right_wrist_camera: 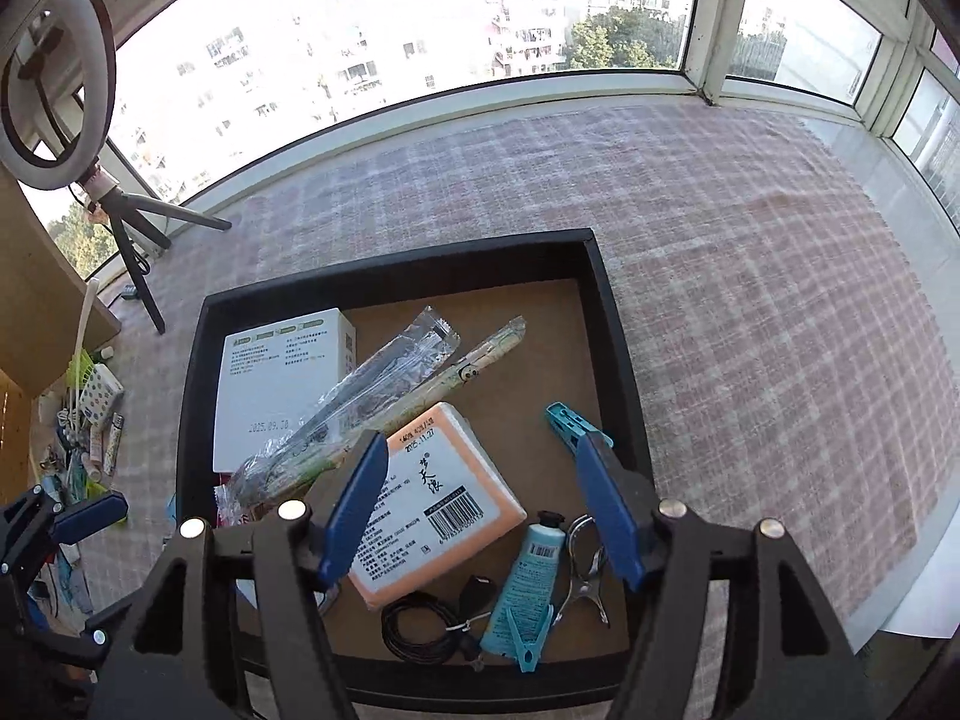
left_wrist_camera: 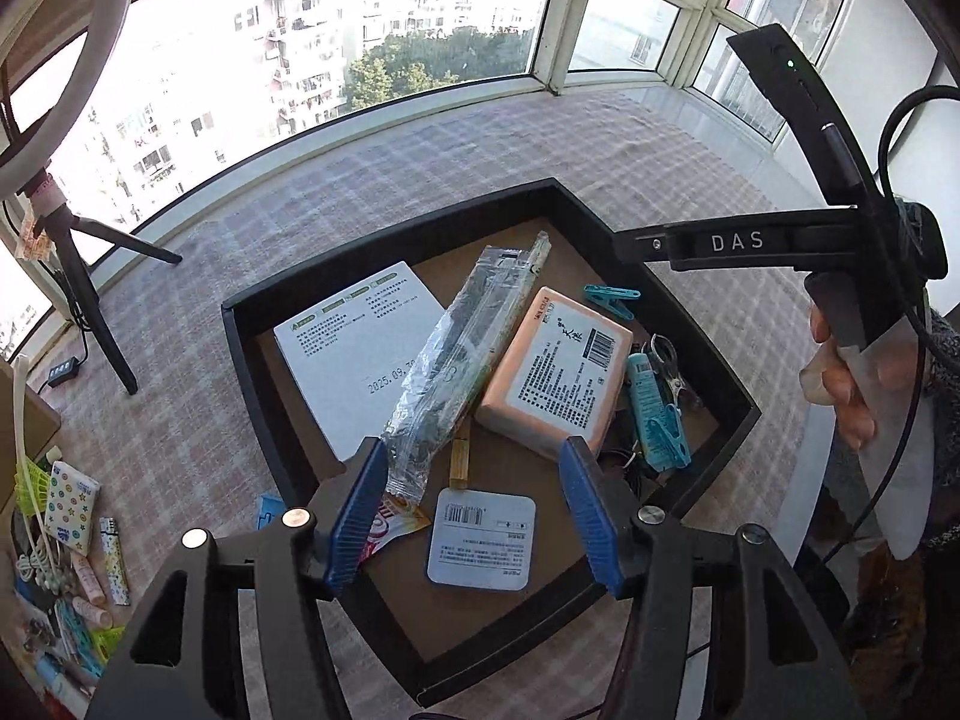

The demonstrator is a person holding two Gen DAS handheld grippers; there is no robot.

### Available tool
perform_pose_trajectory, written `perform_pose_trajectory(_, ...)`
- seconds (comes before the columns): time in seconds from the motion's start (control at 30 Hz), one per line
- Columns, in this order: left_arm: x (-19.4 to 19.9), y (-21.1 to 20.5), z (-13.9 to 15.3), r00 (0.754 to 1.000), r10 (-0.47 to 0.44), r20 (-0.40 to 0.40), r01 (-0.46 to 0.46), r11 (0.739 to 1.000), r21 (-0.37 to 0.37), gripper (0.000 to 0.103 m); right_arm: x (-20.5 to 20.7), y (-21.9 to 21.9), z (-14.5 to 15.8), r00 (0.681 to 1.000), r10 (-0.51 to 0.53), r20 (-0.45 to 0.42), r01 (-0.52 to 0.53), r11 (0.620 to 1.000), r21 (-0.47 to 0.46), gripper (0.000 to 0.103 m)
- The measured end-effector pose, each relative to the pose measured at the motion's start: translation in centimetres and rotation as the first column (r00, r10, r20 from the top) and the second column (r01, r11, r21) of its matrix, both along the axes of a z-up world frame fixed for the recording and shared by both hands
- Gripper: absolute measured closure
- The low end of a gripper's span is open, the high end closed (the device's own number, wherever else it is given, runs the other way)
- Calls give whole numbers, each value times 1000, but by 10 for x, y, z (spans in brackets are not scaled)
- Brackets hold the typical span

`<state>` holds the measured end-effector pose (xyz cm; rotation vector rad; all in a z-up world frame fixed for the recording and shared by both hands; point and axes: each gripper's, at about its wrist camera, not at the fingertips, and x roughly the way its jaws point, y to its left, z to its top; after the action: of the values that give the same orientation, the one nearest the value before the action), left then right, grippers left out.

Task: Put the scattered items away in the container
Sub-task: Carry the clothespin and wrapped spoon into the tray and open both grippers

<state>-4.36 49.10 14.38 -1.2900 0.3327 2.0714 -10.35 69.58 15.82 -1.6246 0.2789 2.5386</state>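
Beyond the tabletop (right_wrist_camera: pixel 750 300), a curved bank of windows (right_wrist_camera: pixel 420 30) looks out on apartment blocks and treetops in bright daylight. A pink-and-white plaid cloth covers the tabletop up to the sill. At the far left a ring light on a black tripod (right_wrist_camera: pixel 138 258) stands by the glass.

On the cloth sits the black container (right_wrist_camera: pixel 618 360), a shallow square tray with a brown floor. Inside lie a white box (right_wrist_camera: pixel 270 384) at the left, a clear crinkled packet (right_wrist_camera: pixel 360 396) slanting across it, and an orange-edged pack with a barcode (right_wrist_camera: pixel 432 504) near the middle. Smaller things lie along the right side: a teal tube (right_wrist_camera: pixel 528 576), a coiled black cord (right_wrist_camera: pixel 420 630), a metal clip (right_wrist_camera: pixel 585 564) and teal clothespegs (right_wrist_camera: pixel 570 420). A white card with a barcode (left_wrist_camera: pixel 480 540) lies at the near edge.

Well left of the container, scattered items (left_wrist_camera: pixel 78 540) remain on the cloth, among them a dotted tissue pack (left_wrist_camera: pixel 69 504) and a lighter (left_wrist_camera: pixel 114 558).

Both grippers hang over the container, pointing steeply down. The left gripper (left_wrist_camera: pixel 474 516) stands wide with nothing between its blue pads; the right gripper (right_wrist_camera: pixel 483 510) is likewise wide and empty. A hand (left_wrist_camera: pixel 840 378) holds the right gripper's handle.
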Motion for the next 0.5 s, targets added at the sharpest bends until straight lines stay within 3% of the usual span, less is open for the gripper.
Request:
perform_pose_trajectory(0.27,-15,-42,-3,997,79,-7,-79,997,-7,46,-12,-36,-6,997,69,18,-69,998,11,39)
perform_pose_trajectory(0.5,-39,-109,-13,981,192,-15,-193,981,-39,46,-25,-85,-4,988,153,3,-153,988,-5,39)
